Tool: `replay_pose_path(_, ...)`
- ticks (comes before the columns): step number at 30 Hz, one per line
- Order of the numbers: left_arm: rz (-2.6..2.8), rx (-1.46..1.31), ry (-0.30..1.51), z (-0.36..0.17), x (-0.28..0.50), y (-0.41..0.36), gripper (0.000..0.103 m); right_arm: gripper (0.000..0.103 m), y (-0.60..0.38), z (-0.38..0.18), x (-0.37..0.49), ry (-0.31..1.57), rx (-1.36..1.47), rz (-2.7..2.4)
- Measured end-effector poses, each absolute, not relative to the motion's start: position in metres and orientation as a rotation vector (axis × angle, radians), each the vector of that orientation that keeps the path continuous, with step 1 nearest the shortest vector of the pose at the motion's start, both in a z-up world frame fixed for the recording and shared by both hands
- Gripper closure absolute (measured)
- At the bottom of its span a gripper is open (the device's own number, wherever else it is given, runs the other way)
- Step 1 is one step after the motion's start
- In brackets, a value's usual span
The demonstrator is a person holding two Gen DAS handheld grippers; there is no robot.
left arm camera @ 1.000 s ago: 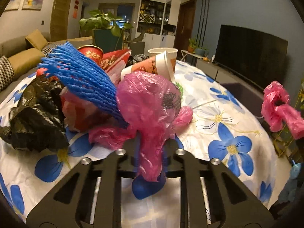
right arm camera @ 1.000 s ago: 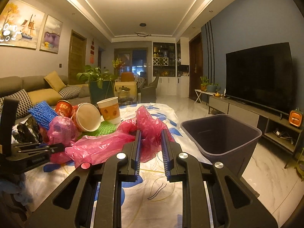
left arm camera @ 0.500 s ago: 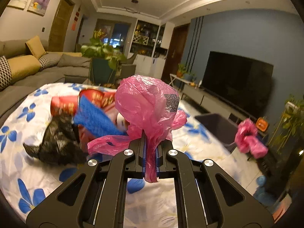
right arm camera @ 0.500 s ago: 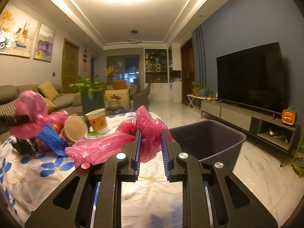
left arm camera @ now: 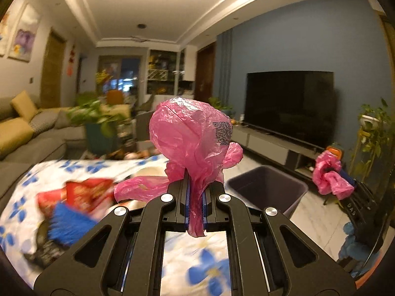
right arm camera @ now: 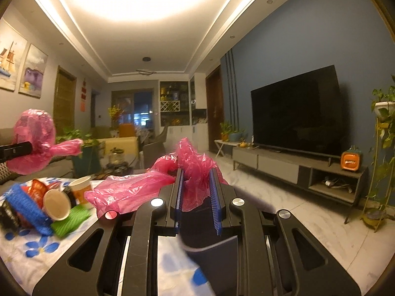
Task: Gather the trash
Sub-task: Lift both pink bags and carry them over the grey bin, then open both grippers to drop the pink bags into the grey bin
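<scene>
Big worktop (left arm camera: 81,167) with a white cloth and blue flowers, low in both views. Dark bin (left arm camera: 267,188) on the floor just past its edge. Pile of trash on the cloth: blue net (right arm camera: 26,206), paper cup (right arm camera: 57,204), green net (right arm camera: 70,220).

Left tool (left arm camera: 195,206) squeezed nearly shut on the neck of a puffy pink bag (left arm camera: 190,135), held up in the air above the worktop, bag bulging out past the tips. Right tool (right arm camera: 197,190) partway open, with a crumpled pink bag (right arm camera: 138,190) caught between its fingers and spilling out to the left, up over the bin.
</scene>
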State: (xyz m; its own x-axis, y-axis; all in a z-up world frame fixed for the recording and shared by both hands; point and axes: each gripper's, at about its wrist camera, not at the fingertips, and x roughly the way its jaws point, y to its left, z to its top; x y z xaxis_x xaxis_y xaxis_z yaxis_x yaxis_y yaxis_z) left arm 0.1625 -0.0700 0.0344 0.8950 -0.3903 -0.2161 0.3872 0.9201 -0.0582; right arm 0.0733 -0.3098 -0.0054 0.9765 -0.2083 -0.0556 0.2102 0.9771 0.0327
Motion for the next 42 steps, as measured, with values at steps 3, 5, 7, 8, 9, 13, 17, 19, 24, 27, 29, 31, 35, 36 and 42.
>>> replay_pose_path(3,-0.439,0.008,0.204,0.037,0.177,-0.104,0.097,0.082,-0.323,0.002,0.083,0.041,0.041,-0.229)
replay_pose_path(5,-0.453,0.03,0.186,0.035,0.19,-0.13,0.097,0.082,-0.333,0.007,0.087,0.028,0.05,-0.238)
replay_pose_path(7,-0.484,0.024,0.197,0.03,0.208,-0.153,0.097,0.081,-0.343,0.011,0.094,0.011,0.056,-0.247)
replay_pose_path(8,-0.492,0.025,0.201,0.027,0.216,-0.163,0.097,0.081,-0.348,0.012,0.099,0.007,0.056,-0.251)
replay_pose_path(9,-0.499,0.025,0.205,0.025,0.221,-0.171,0.097,0.081,-0.351,0.013,0.102,0.008,0.057,-0.254)
replay_pose_path(13,-0.526,0.034,0.23,0.011,0.247,-0.21,0.097,0.081,-0.364,0.007,0.126,0.036,0.057,-0.267)
replay_pose_path(17,-0.552,0.037,0.253,-0.002,0.264,-0.233,0.096,0.08,-0.369,0.001,0.144,0.058,0.058,-0.267)
replay_pose_path(19,-0.555,0.029,0.267,-0.009,0.274,-0.238,0.096,0.079,-0.369,-0.003,0.152,0.067,0.058,-0.26)
replay_pose_path(24,-0.563,0.003,0.309,-0.02,0.29,-0.251,0.095,0.079,-0.37,-0.012,0.17,0.085,0.056,-0.248)
replay_pose_path(27,-0.582,0.009,0.332,-0.027,0.299,-0.261,0.095,0.075,-0.374,-0.016,0.18,0.097,0.072,-0.243)
replay_pose_path(29,-0.602,0.015,0.346,-0.032,0.305,-0.266,0.095,0.067,-0.377,-0.016,0.185,0.099,0.076,-0.241)
replay_pose_path(31,-0.616,0.019,0.366,-0.037,0.311,-0.269,0.091,0.06,-0.377,-0.019,0.189,0.104,0.072,-0.242)
replay_pose_path(35,-0.633,0.015,0.383,-0.043,0.319,-0.267,0.063,0.06,-0.375,-0.021,0.193,0.117,0.071,-0.244)
replay_pose_path(36,-0.642,0.003,0.386,-0.043,0.32,-0.265,0.051,0.06,-0.377,-0.022,0.194,0.119,0.074,-0.246)
replay_pose_path(42,-0.599,-0.029,0.354,-0.042,0.318,-0.25,0.03,0.053,-0.375,-0.021,0.189,0.121,0.09,-0.257)
